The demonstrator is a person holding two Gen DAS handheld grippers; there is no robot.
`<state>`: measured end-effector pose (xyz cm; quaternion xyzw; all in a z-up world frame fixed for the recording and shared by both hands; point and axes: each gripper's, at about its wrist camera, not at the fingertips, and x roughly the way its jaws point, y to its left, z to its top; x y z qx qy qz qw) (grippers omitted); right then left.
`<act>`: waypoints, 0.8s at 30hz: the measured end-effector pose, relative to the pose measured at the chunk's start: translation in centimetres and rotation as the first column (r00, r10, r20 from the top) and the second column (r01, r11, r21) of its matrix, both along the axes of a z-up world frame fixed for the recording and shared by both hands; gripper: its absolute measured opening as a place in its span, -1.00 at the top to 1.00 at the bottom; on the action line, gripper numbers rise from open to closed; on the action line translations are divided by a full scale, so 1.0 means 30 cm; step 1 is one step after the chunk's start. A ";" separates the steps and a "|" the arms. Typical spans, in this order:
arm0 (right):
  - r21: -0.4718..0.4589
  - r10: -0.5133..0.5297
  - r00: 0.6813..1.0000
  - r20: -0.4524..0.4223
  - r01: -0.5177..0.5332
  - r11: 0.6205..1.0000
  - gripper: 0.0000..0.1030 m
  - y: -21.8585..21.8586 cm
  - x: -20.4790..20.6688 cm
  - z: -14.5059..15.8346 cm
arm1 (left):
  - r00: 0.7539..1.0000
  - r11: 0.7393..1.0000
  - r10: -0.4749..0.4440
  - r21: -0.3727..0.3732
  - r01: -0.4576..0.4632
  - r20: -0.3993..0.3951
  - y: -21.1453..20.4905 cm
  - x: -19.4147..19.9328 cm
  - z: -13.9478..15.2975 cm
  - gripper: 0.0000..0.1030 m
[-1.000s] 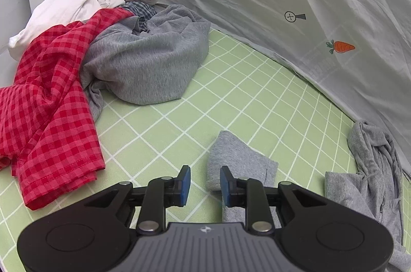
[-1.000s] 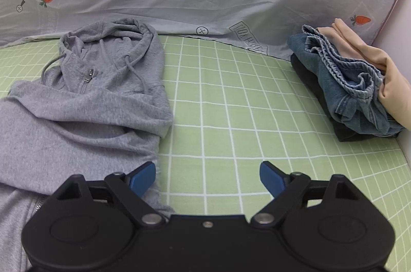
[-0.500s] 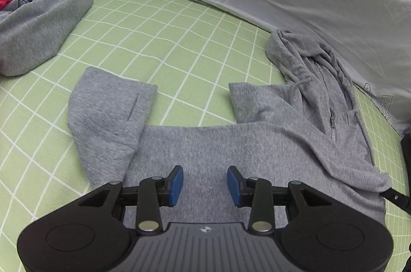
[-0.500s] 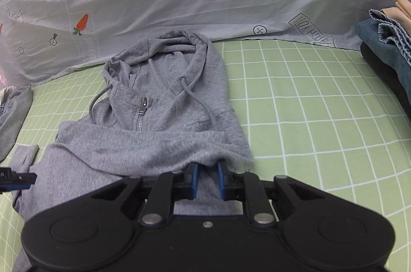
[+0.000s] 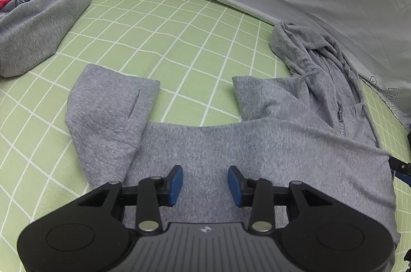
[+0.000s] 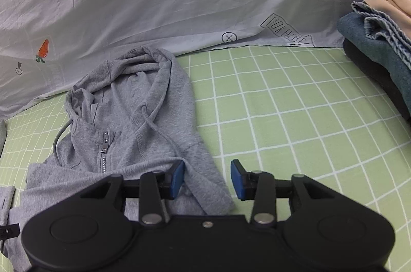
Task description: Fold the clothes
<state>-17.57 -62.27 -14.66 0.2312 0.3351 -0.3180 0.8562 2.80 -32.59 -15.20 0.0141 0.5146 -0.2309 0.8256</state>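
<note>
**Grey hoodie spread across the green checked sheet, both grippers over its near edge**

The grey hoodie (image 5: 257,143) lies flat on the green checked sheet (image 5: 179,40), its body stretched sideways across the left wrist view, hood (image 6: 143,71) bunched up against the pale printed cloth (image 6: 179,2) that rises at the back. One folded-in part with a pocket slit (image 5: 110,102) lies at the left end; the zip pull (image 6: 105,141) and drawstrings sit below the hood.

The left gripper (image 5: 205,184) hangs over the middle of the hoodie's body. Its blue pads (image 5: 176,182) stand apart, with fabric beneath them but nothing pinched; they have been opening a little. The right gripper (image 6: 207,178) is at the hoodie's shoulder edge, where the cloth ends and bare sheet begins. Its jaws have just been opening and now stand apart: the left pad (image 6: 177,178) is at the fabric, the right pad over the sheet beside the hem, and whether the left pad touches I cannot tell.

Open room: a wide bare stretch of sheet lies between the hoodie and the stacked folded clothes (image 6: 380,46) at the right edge, and another bare stretch behind the hoodie's body reaches to the backdrop. At the far left a loose pile of clothes (image 5: 38,22), a grey garment on top, lies well apart from the folded-in part.
</note>
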 end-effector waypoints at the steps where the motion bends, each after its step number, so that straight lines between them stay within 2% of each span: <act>1: 0.002 -0.009 1.000 0.010 0.009 1.000 0.26 0.017 -0.022 0.012 | 1.000 1.000 0.001 -0.002 -0.001 -0.001 0.001 0.001 0.000 0.20; 6: 0.084 -0.015 0.999 0.032 0.012 0.996 0.32 0.083 -0.096 0.016 | 1.000 1.000 -0.002 0.002 0.002 0.003 -0.003 -0.002 -0.001 0.19; 12: 0.252 -0.058 0.995 0.076 0.037 0.967 0.32 0.034 -0.109 -0.053 | 1.000 1.000 0.000 -0.004 0.000 -0.001 0.002 -0.001 -0.002 0.18; 16: 0.374 -0.116 0.984 0.133 0.058 0.925 0.35 -0.040 -0.094 -0.094 | 1.000 1.000 0.004 -0.009 -0.004 -0.003 0.004 -0.001 -0.001 0.18; 20: 0.456 -0.176 0.971 0.164 0.084 0.886 0.59 -0.101 -0.084 -0.122 | 1.000 1.000 0.000 -0.004 0.000 0.001 0.000 -0.002 0.000 0.17; 24: 0.556 -0.295 0.932 0.212 0.133 0.821 0.67 -0.159 -0.099 -0.159 | 1.000 1.000 -0.008 -0.002 0.008 0.005 -0.002 -0.005 0.000 0.16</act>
